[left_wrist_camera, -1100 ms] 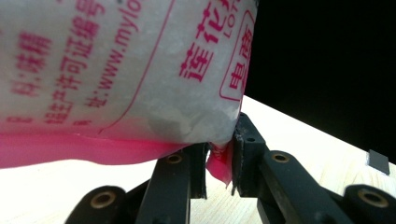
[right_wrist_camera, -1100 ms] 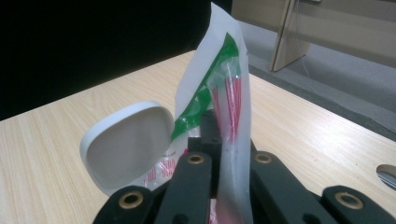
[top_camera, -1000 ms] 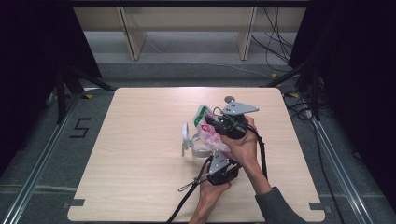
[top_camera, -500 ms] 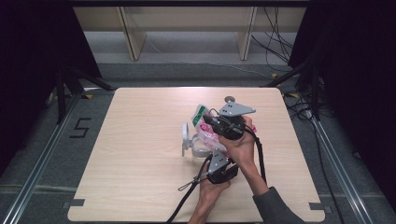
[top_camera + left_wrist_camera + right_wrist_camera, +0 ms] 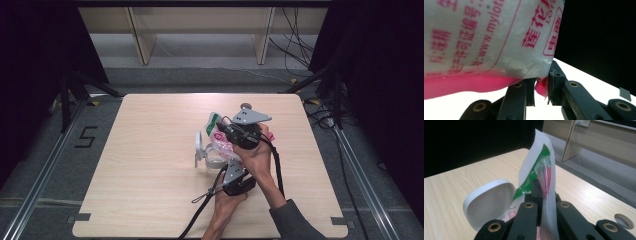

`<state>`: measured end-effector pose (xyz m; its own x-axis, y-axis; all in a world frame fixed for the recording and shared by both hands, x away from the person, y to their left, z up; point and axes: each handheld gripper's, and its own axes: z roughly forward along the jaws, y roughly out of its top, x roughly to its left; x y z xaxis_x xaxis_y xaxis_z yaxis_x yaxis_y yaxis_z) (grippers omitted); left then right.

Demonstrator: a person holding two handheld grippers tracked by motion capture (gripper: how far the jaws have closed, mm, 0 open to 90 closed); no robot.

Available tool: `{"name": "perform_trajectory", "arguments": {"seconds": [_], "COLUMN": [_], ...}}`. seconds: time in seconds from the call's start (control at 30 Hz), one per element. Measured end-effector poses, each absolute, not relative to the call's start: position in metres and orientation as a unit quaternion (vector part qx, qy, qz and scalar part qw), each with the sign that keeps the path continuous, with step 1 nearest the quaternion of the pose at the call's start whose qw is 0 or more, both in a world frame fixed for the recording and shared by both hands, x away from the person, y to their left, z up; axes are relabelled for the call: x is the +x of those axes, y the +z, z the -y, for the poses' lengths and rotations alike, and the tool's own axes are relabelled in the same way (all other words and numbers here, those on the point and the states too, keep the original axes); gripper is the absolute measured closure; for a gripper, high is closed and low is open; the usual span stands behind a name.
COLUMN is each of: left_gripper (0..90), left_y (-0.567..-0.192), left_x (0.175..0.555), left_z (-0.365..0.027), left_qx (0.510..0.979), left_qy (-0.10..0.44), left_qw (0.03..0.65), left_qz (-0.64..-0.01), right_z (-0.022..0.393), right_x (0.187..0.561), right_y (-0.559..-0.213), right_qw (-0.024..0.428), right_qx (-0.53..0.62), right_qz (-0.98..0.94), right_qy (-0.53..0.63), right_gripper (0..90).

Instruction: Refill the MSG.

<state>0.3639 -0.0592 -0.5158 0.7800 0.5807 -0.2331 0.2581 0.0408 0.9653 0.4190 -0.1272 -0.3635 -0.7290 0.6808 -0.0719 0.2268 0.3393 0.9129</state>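
I hold both claws mid-counter (image 5: 150, 150). Left claw (image 5: 541, 87) pinches pink bottom edge of wet-wipe pack (image 5: 486, 37); right claw (image 5: 546, 202) pinches its green-white top; white lid (image 5: 487, 203) just left.

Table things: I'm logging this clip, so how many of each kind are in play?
Plastic packet: 1
Clear box with white lid: 1
Grippers, left gripper and right gripper: 2
Total: 4

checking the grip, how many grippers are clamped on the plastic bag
2. The left gripper pinches the plastic bag at its pink bottom corner; the right gripper is shut on its green-printed top edge, beside the white lid.
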Motion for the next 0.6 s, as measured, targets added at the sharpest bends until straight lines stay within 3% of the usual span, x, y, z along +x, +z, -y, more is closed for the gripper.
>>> {"name": "perform_trajectory", "arguments": {"seconds": [0.6], "left_gripper": [78.2], "left_y": [-0.5106], "left_x": [0.3691], "left_z": [0.0610], "left_qx": [0.683], "left_qy": [0.126], "left_qw": [0.650], "left_qz": [-0.308], "right_z": [0.1244], "right_x": [0.4188], "right_y": [-0.3587], "right_qw": [0.227], "right_qx": [0.287], "right_qz": [-0.787], "right_qy": [0.497], "right_gripper": [90.0]}}
